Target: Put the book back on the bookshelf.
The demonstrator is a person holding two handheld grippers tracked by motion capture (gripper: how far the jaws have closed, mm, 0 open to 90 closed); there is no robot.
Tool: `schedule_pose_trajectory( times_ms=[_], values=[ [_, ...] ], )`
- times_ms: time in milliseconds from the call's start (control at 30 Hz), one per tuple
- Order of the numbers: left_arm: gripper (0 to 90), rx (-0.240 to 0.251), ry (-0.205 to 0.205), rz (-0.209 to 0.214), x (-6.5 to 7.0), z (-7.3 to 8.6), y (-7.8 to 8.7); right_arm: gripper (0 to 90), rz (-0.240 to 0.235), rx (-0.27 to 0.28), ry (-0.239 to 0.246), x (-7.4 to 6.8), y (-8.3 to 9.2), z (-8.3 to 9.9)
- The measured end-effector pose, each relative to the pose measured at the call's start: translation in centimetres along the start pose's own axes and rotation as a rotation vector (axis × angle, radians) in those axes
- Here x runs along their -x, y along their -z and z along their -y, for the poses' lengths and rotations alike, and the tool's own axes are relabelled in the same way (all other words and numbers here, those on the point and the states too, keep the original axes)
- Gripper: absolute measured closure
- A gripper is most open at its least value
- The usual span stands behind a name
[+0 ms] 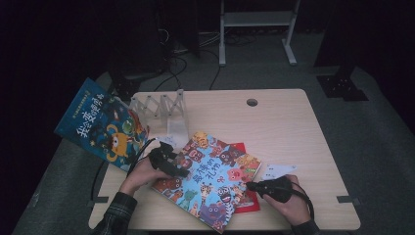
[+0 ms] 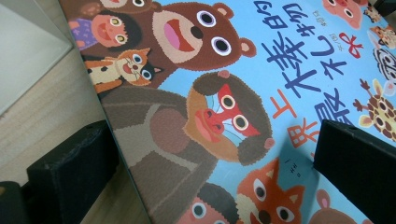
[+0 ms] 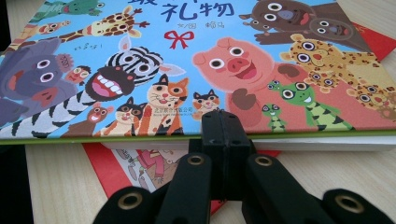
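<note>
the animal book [image 1: 210, 178] lies near the table's [image 1: 293, 127] near edge, on top of a thin book [image 1: 249, 200] that sticks out at its right. a card [image 1: 279, 171] lies just right of them. the folding rack [image 1: 161, 105] stands farther back, at the far left. a second book [image 1: 100, 125] overhangs the table's left edge. the left gripper [image 1: 182, 172] sits at the animal book's left edge, the right gripper [image 1: 250, 186] at its near right edge.

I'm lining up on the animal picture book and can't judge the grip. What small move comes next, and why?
Probably close the left tool on the animal picture book. Its jaws stand open astride the book's edge, one over the cover, one beside the table. The right tool is shut, tips at the opposite edge, seemingly bracing it.
</note>
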State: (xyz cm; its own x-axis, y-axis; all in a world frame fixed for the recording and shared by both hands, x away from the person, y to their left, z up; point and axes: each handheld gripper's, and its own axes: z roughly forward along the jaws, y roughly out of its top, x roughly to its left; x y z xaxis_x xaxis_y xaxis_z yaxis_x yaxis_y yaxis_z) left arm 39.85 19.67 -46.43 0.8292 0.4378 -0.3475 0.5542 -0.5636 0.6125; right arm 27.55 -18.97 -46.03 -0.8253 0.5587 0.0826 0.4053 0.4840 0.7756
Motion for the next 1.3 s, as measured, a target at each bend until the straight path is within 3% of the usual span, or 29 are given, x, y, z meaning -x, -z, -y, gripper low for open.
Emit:
schedule_pose_trajectory(
  times_ms=[367, 800, 1133, 1300],
  values=[
    [0.0, 0.002, 0.01, 0.023, -0.6, 0.2, 0.2, 89.3, 0.003, -0.011, 0.018, -0.3, -0.5, -0.5],
    [0.0, -0.066, 0.008, 0.031, -0.6, -0.7, 0.1, 89.2, 0.001, -0.008, 0.007, -0.2, -0.6, -0.5],
    [0.0, -0.06, 0.001, 0.035, -0.3, -1.1, 0.7, 89.2, 0.005, -0.01, 0.007, -0.2, -0.6, -0.5],
    [0.0, -0.025, -0.016, 0.041, -0.2, -1.7, 1.6, 89.3, 0.009, -0.011, 0.005, -0.3, -0.7, -0.6]
  ],
)
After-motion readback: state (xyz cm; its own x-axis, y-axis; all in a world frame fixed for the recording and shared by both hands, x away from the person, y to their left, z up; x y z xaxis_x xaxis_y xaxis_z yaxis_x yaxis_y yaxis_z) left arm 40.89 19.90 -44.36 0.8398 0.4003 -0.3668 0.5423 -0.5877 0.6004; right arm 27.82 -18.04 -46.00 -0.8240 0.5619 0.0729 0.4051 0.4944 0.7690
